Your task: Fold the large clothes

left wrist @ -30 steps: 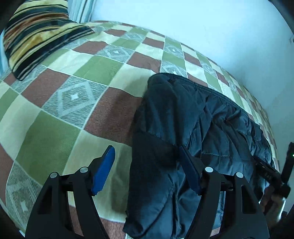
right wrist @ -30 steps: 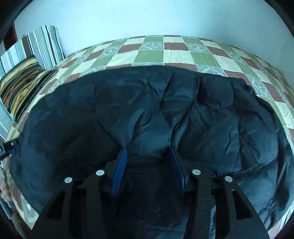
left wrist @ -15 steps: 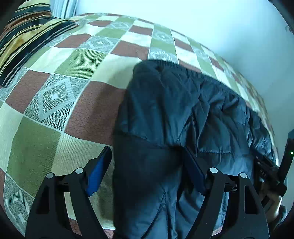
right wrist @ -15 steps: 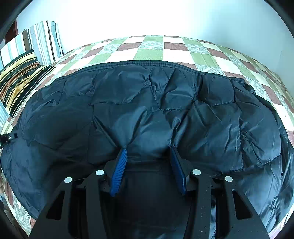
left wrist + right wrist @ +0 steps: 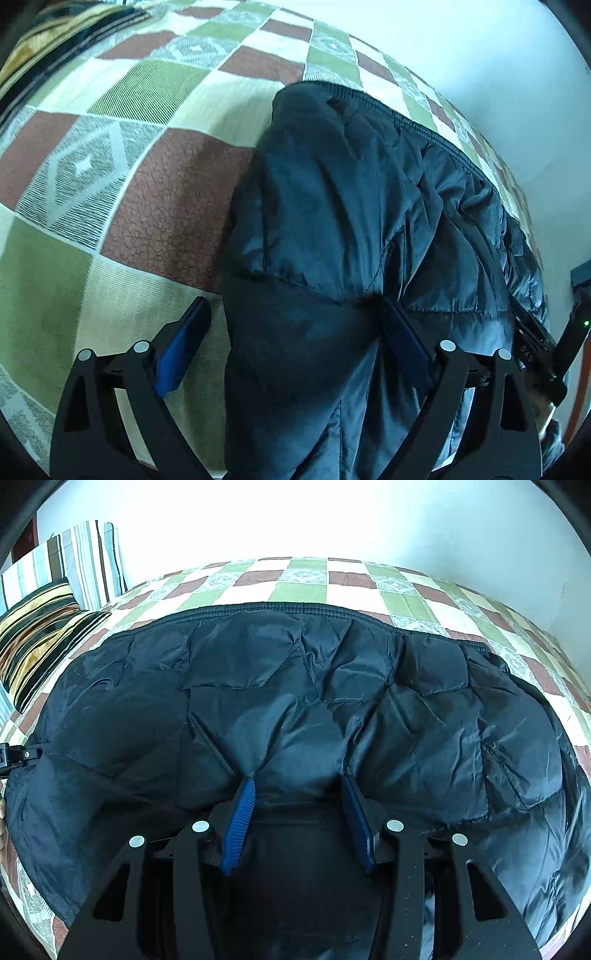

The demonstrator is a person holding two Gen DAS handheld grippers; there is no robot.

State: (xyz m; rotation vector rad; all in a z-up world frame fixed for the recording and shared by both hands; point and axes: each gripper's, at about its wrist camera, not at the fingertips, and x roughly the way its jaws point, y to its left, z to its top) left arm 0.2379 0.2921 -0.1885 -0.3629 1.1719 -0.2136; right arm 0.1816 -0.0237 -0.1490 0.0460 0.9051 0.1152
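A dark navy quilted jacket [image 5: 295, 709] lies spread on a checked bedspread [image 5: 306, 590]. My right gripper [image 5: 298, 786] is low over the jacket's near edge, its blue pads wide apart with a puff of fabric bulging between them; the jaws stand open. In the left wrist view the jacket [image 5: 351, 229] fills the middle and right. My left gripper [image 5: 295, 328] is open, its jaws astride the jacket's near left edge, the left pad [image 5: 184, 343] over the bedspread [image 5: 110, 184], the right pad partly buried in fabric.
Striped pillows [image 5: 40, 627] lie at the bed's far left, also at the top left of the left wrist view [image 5: 44, 48]. A white wall runs behind the bed. The right gripper's body [image 5: 546, 354] shows at the left view's right edge.
Both grippers have moved in closer to the jacket. The left view has shifted so the jacket fills more of it. The jaws have stayed open.
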